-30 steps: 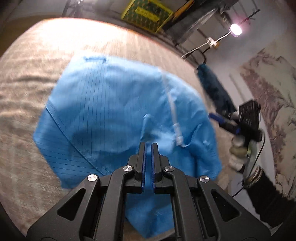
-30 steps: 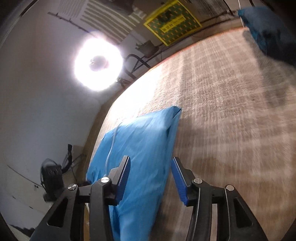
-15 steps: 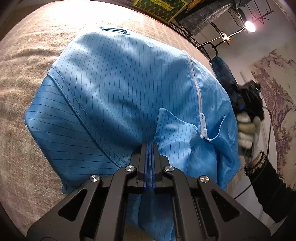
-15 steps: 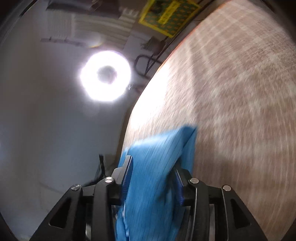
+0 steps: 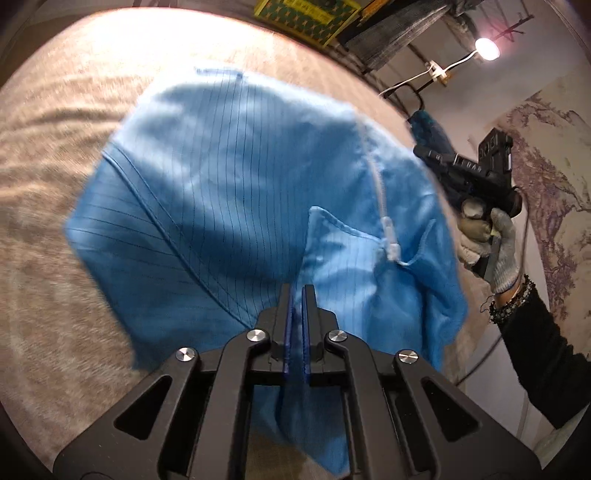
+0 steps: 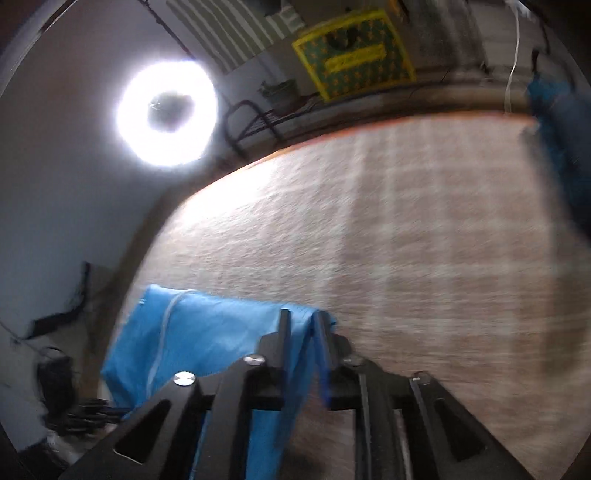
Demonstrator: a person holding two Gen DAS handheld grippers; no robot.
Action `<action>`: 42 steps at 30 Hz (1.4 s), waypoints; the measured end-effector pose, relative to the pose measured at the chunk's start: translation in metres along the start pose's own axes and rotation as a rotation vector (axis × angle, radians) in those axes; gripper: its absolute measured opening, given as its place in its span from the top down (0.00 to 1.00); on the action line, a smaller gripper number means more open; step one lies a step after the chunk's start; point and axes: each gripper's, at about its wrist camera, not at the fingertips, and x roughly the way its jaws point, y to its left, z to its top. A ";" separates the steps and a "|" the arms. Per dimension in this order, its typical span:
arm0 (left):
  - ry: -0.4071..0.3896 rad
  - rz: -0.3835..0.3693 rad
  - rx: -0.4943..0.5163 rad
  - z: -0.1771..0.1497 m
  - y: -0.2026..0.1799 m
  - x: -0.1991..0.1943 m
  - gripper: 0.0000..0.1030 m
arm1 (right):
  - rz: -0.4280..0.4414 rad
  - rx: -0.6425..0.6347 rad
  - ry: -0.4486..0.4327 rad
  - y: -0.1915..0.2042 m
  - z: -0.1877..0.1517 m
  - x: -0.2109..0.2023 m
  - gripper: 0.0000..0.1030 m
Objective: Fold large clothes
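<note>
A light blue pinstriped garment [image 5: 221, 184] with a white zipper [image 5: 380, 199] lies spread on the beige woven surface [image 5: 55, 184]. My left gripper [image 5: 297, 291] is shut on a fold at its near edge. At the garment's right side a gloved hand [image 5: 487, 236] holds my right gripper [image 5: 428, 155]. In the right wrist view the garment [image 6: 221, 332] has its corner draped between the jaws of the right gripper [image 6: 301, 317], which are closing; a narrow gap remains.
A dark teal cloth [image 5: 428, 129] [image 6: 561, 140] lies at the surface's far right edge. A yellow-green box [image 5: 306, 18] [image 6: 351, 55] and racks stand behind. A ring light [image 6: 166, 114] glares at the left, a small lamp [image 5: 487, 49] at the right.
The right gripper's jaws have narrowed around the garment's corner, and it has swung and rolled sideways. The left gripper stays shut on the fabric.
</note>
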 end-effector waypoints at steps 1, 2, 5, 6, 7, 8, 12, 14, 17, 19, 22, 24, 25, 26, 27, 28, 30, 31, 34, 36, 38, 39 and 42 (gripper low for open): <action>-0.027 -0.005 0.004 0.001 -0.001 -0.012 0.99 | -0.012 -0.003 -0.024 0.003 0.002 -0.011 0.81; -0.049 -0.007 0.005 0.003 -0.001 -0.020 0.99 | -0.004 -0.002 -0.044 0.009 0.000 -0.025 0.81; -0.154 0.031 0.013 0.019 0.006 -0.049 0.99 | 0.038 -0.040 -0.081 0.027 -0.015 -0.053 0.80; -0.173 0.048 0.010 0.024 0.010 -0.053 0.99 | 0.037 -0.066 -0.082 0.034 -0.021 -0.056 0.80; -0.192 0.067 0.001 0.030 0.016 -0.055 0.99 | 0.029 -0.105 -0.079 0.046 -0.032 -0.061 0.79; -0.199 0.085 -0.001 0.034 0.021 -0.055 0.99 | 0.025 -0.133 -0.074 0.054 -0.038 -0.060 0.78; -0.149 0.168 -0.018 0.038 0.049 -0.031 0.99 | -0.031 -0.224 0.005 0.077 -0.068 -0.031 0.78; -0.107 0.175 -0.042 0.032 0.061 -0.017 0.99 | -0.055 -0.204 0.046 0.071 -0.079 -0.016 0.78; -0.124 0.174 -0.029 0.021 0.067 -0.010 0.99 | -0.097 -0.193 0.093 0.061 -0.095 0.001 0.78; -0.106 0.181 -0.033 0.022 0.066 -0.011 0.99 | -0.132 -0.250 0.111 0.067 -0.105 0.002 0.78; -0.097 0.186 -0.024 0.031 0.058 -0.021 0.99 | -0.129 -0.287 0.119 0.078 -0.092 -0.009 0.77; -0.136 0.173 0.006 0.051 0.041 -0.031 0.99 | -0.098 -0.286 0.076 0.085 -0.078 -0.021 0.75; -0.146 0.161 0.022 0.060 0.033 -0.032 0.99 | -0.085 -0.295 0.053 0.092 -0.068 -0.024 0.72; -0.152 0.155 0.037 0.068 0.026 -0.031 0.99 | -0.074 -0.305 0.040 0.097 -0.060 -0.024 0.71; -0.157 0.147 0.057 0.080 0.017 -0.028 0.99 | -0.064 -0.315 0.030 0.103 -0.052 -0.022 0.71; -0.155 0.141 0.067 0.086 0.011 -0.025 0.99 | -0.055 -0.330 0.022 0.110 -0.044 -0.017 0.71; -0.136 0.124 0.094 0.101 -0.002 -0.008 0.99 | -0.042 -0.370 0.027 0.123 -0.034 -0.001 0.71; -0.126 0.128 0.098 0.106 -0.003 0.002 0.99 | -0.042 -0.388 0.040 0.132 -0.031 0.011 0.71; -0.113 0.155 0.085 0.119 -0.003 0.032 0.99 | -0.058 -0.418 0.078 0.142 -0.029 0.039 0.71; -0.091 0.178 0.088 0.120 -0.001 0.049 0.99 | -0.066 -0.420 0.102 0.139 -0.026 0.054 0.71; -0.073 0.188 0.089 0.118 0.007 0.060 0.99 | -0.079 -0.431 0.130 0.135 -0.029 0.065 0.71; -0.073 0.189 0.092 0.115 0.009 0.062 0.99 | -0.089 -0.437 0.144 0.133 -0.032 0.071 0.71; -0.084 0.175 0.089 0.113 0.011 0.066 0.99 | -0.123 -0.449 0.185 0.122 -0.043 0.090 0.72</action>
